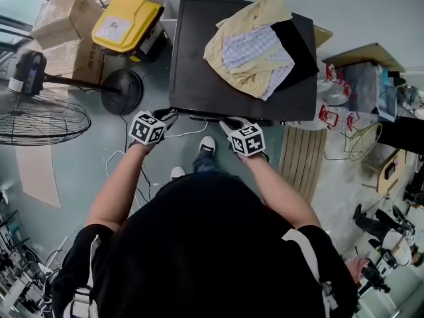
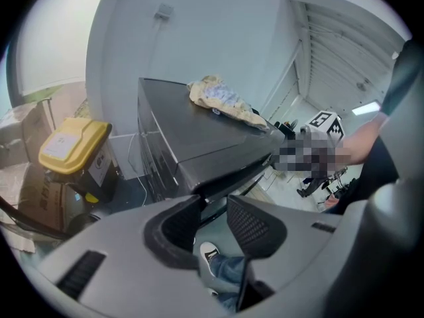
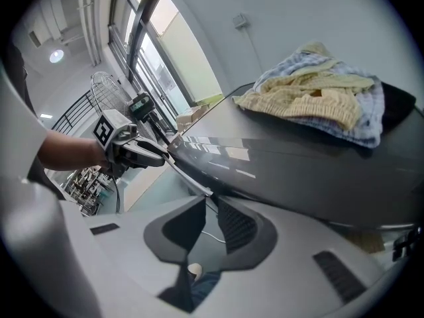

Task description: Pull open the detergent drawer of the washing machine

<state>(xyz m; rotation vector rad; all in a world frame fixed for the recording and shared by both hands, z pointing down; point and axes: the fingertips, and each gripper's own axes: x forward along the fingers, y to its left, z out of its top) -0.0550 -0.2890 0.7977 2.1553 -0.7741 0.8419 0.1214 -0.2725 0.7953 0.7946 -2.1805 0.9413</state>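
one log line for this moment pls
left hand-held gripper: open, at washing machine front edge | right hand-held gripper: jaws apart, same edge | clothes: on top

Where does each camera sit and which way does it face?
Head view: on the head, steeply down onto washer; shows arms, left gripper, right gripper.
Left gripper view: on left gripper, along its jaws at washer's front corner; shows right gripper.
Right gripper view: on right gripper, along its jaws across washer's front edge; shows left gripper.
Shared: all see clothes on the washer.
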